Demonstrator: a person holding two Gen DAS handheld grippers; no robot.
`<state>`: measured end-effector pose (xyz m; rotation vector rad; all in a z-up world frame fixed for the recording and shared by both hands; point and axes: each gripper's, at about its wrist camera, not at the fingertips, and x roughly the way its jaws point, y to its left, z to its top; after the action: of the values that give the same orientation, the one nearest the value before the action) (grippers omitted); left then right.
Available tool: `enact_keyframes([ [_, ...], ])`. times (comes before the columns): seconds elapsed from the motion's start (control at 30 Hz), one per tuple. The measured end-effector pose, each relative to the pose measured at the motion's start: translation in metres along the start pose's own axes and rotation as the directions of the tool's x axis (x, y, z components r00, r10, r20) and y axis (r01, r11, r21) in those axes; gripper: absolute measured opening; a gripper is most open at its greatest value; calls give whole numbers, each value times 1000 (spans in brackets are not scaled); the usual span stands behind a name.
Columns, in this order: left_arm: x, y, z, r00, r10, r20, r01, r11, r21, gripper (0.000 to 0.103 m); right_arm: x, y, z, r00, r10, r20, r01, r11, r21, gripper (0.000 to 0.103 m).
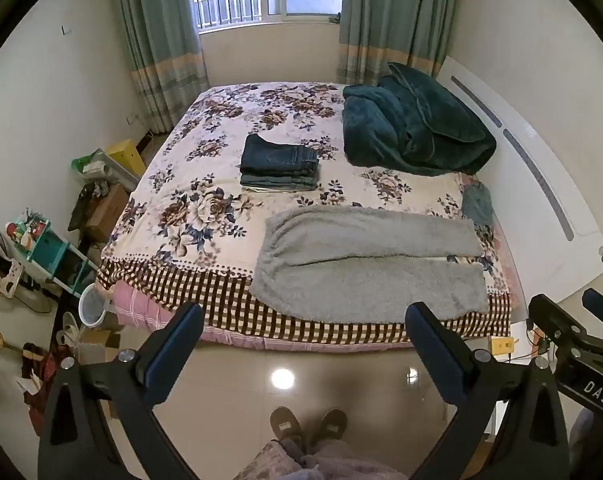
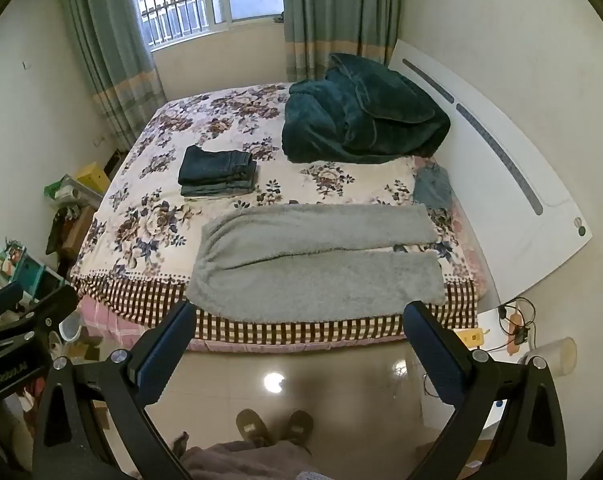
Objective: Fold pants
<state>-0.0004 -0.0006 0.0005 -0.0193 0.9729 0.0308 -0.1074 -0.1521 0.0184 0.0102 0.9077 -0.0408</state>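
You stand at the foot of one bed (image 1: 205, 184) under a floral cover. On it lie one heaped dark-green blanket (image 1: 413, 128) at the far right, one pair of grey fleece pants (image 1: 365, 264) spread flat along the near edge, waist to the left and the two legs running right, and one stack of folded jeans (image 1: 279, 164) beyond them. Your two slippers (image 1: 307, 424) show on the floor. Both your left tongs (image 1: 305, 320) and right tongs (image 2: 297, 318) are spread wide, holding nothing, off the bed's near edge and just short of the pants.
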Motion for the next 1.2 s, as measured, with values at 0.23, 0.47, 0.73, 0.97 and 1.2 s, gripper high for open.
enact_keyframes([
  [0.23,1,1,0,1000,-8,-2,8,1000,-6,103,-1,13,4,1000,-12,-12,12,1000,-19,103],
  [0.47,3,3,4,1000,-15,-3,15,1000,-3,103,2,13,10,1000,-4,-10,4,1000,-21,103],
  [0.73,-4,2,12,1000,-12,-3,12,1000,-10,103,0,8,9,1000,12,-19,-13,1000,-28,103],
  [0.97,-7,-1,12,1000,-5,-4,5,1000,-9,103,1,8,8,1000,15,-17,-16,1000,-25,103],
  [1.2,-10,-7,10,1000,-4,0,4,1000,-5,103,0,5,8,1000,16,-15,-17,1000,-22,103],
])
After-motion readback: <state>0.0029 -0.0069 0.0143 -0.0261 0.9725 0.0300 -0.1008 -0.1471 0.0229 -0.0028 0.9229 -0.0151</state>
